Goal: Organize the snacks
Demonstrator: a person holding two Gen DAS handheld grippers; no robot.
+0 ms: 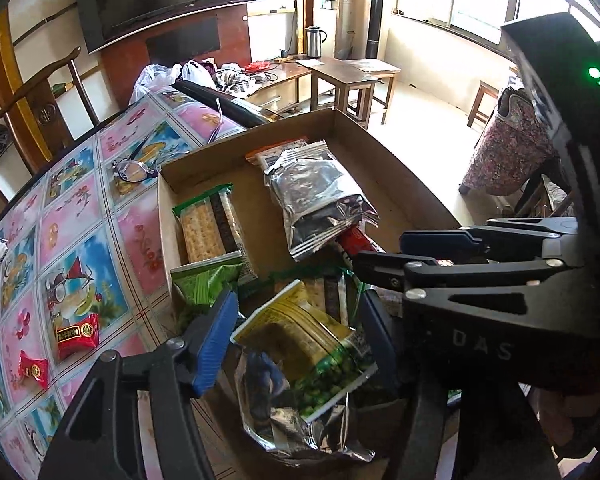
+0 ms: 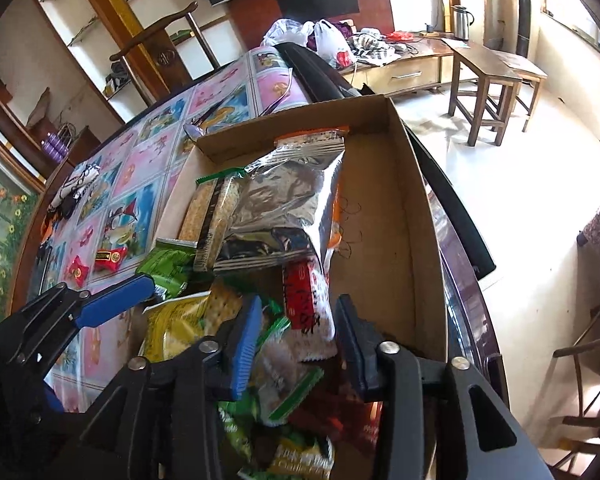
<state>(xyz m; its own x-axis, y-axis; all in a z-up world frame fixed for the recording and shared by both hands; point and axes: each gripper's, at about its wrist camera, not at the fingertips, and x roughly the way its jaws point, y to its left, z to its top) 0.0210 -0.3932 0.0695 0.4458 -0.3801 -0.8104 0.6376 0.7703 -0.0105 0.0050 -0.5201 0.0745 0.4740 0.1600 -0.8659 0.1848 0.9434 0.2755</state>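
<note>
Looking left to right, your left gripper hangs over the near end of the cardboard box with its jaws parted; the green pea packet lies between the blue pads, and neither pad presses on it. Your right gripper is just beside it, also released, its pads spread either side of a red-and-white packet and a green-edged cracker wrapper without clamping either.

Out on the flowered tablecloth, to the left of the box and well apart from both tools, lie two small red candies. A pair of glasses rests near the box's far left corner.

Inside the box, one long cracker pack lies along the left wall, one green snack bag sits at its near end, and a large silver foil bag lies across the middle over an orange-edged packet. The box's right side is bare cardboard. Loose packets are heaped at the near end under both grippers; how many, you cannot tell.
</note>
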